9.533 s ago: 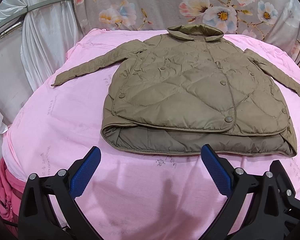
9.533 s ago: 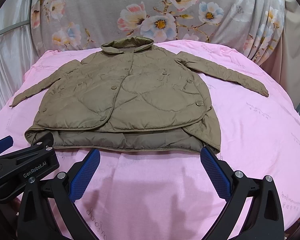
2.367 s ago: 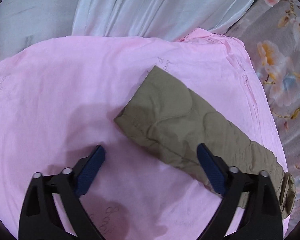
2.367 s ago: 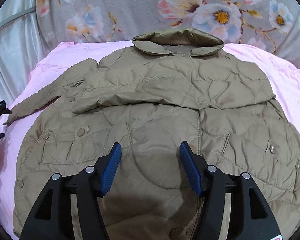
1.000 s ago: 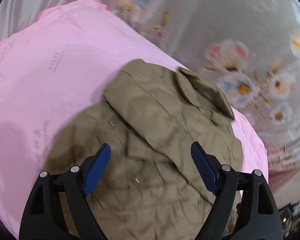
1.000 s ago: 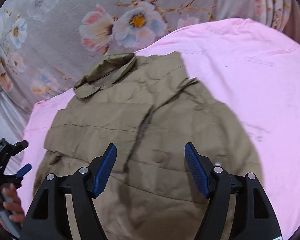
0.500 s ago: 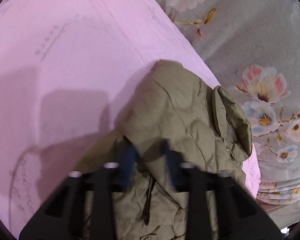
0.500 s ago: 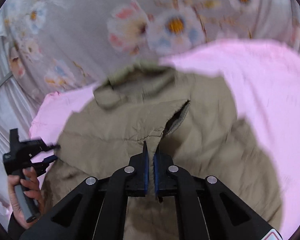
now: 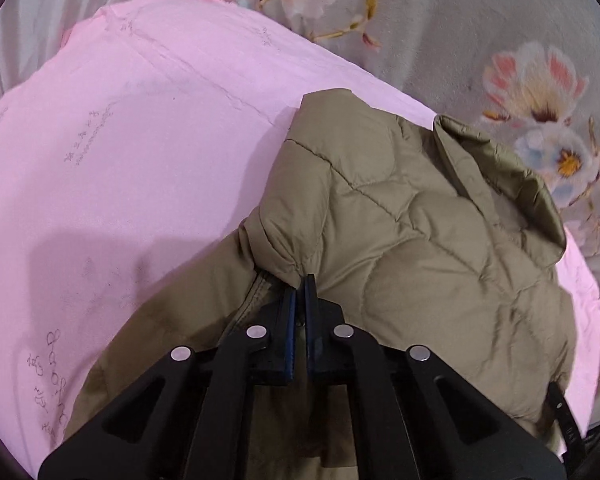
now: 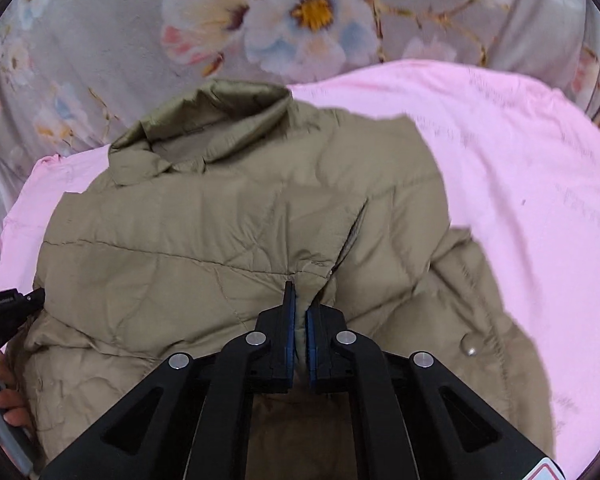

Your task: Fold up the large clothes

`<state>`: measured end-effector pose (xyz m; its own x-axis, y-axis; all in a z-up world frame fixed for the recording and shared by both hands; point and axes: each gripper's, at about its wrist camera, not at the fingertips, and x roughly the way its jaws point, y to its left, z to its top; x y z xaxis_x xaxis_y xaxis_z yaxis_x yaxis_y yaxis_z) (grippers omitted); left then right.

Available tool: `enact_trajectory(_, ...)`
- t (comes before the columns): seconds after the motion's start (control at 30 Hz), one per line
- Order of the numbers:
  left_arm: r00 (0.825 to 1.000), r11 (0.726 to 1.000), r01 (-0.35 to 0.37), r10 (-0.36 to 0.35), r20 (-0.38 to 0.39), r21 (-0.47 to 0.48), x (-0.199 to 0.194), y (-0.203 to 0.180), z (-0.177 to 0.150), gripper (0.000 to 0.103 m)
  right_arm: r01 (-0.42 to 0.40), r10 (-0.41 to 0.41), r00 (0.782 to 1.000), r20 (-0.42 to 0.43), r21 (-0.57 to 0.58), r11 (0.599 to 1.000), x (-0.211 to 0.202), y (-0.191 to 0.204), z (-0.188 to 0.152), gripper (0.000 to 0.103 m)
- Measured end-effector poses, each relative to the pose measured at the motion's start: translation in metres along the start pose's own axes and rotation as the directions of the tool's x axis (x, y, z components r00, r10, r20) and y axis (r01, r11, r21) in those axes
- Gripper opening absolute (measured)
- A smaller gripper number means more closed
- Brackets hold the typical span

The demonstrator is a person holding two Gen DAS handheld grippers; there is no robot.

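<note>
We have the quilted olive jacket (image 9: 440, 248) lying on the pink sheet (image 9: 120, 160), collar (image 10: 204, 120) toward the flowered curtain (image 10: 280, 12) and sleeves already folded in over the chest. Our left gripper (image 9: 299, 280) is pinched tight on a pucker of fabric at the jacket's left edge, and our right gripper (image 10: 300, 296) is pinched the same way on a ridge of fabric at the right side, next to a slit that looks like a pocket opening.

What the next move turns on, as we judge it: from both grippers the jacket's long axis runs straight away toward the collar, and the two grips sit across that axis from each other, on opposite sides of the jacket. Neither hand is clearly nearer the collar, so the fold will likely need both moving together.

The hem is cut off below both grippers, so we cannot tell how it lies. How many layers each pinch holds is hidden. At the left edge of the right wrist view, a hand (image 10: 0, 396) shows on a dark handle.
</note>
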<state>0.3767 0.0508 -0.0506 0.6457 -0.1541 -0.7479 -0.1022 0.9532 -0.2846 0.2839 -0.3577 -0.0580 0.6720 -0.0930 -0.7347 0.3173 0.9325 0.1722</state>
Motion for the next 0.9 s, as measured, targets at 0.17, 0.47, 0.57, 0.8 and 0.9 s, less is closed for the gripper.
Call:
enact_trajectory(0.17,0.998,0.997,-0.053,0.052,0.026,0.048,0.004,-0.01,-0.005,0.004,0.0,0.0,0.999,-0.035,-0.001,1.0,0.012,-0.001,-0.005,0.009)
enact_trajectory(0.47,0.993,0.984,-0.088,0.074,0.091,0.155,-0.048,-0.019,-0.002,0.012,0.013,-0.018,0.997,0.068,0.077,0.997,-0.044,-0.017,-0.008,0.029)
enact_trajectory(0.57,0.987,0.981,-0.1,0.076,0.142,0.168,-0.069,-0.034,0.013,0.014,-0.014,0.007,0.993,0.121,0.054,0.998,-0.065,-0.004,0.007,0.028)
enact_trajectory(0.8,0.994,0.963,-0.087,0.068,0.084,0.254,-0.035,-0.091,0.01,0.014,-0.094,0.103,0.993,0.063,-0.123,0.988,-0.035,0.071,0.023,0.025)
enact_trajectory(0.9,0.994,0.958,-0.105,0.098,0.041,0.268,-0.004,-0.097,-0.01,0.014,-0.099,0.1,0.995,0.002,-0.157,0.983,-0.005,0.091,0.012,0.025)
